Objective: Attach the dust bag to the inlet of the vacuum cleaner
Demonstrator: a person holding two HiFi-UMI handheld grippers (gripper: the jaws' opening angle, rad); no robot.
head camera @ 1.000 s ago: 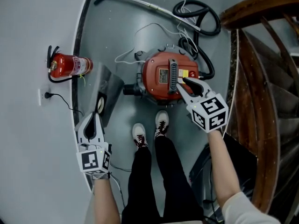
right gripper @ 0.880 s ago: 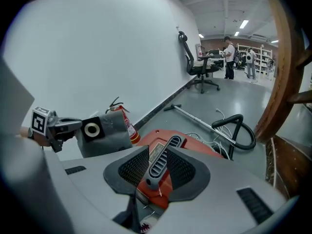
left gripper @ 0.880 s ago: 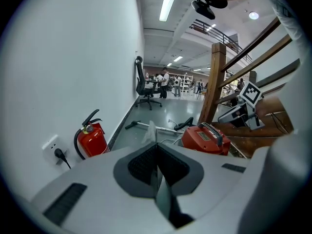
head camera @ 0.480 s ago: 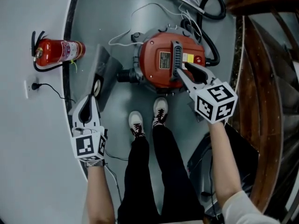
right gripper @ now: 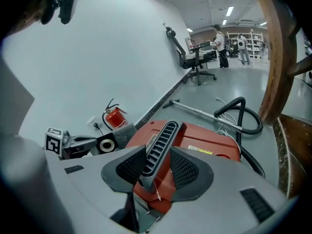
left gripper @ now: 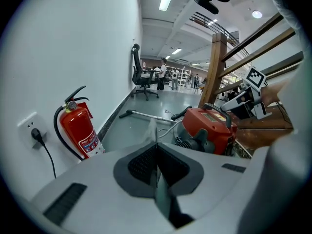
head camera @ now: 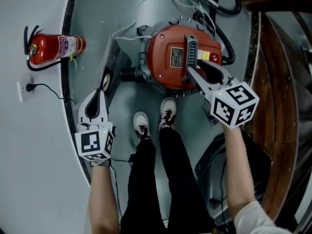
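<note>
The red vacuum cleaner stands on the grey floor, its ribbed inlet pointing left. My left gripper is shut on an edge of the grey dust bag, left of the inlet and apart from it. The bag's round collar shows by the fingertips. In the left gripper view a thin sheet of the bag runs into the left gripper. My right gripper reaches over the vacuum's top. Its jaws are opening, with the dark ribbed handle between them in the right gripper.
A red fire extinguisher lies by the wall, near a socket with a plug. A black hose coils behind the vacuum. The person's shoes stand just in front of it. A wooden stair railing runs along the right.
Both grippers have sunk toward the vacuum. The left one carried the dust bag down with it. The right gripper's jaws have spread wider round the handle.
</note>
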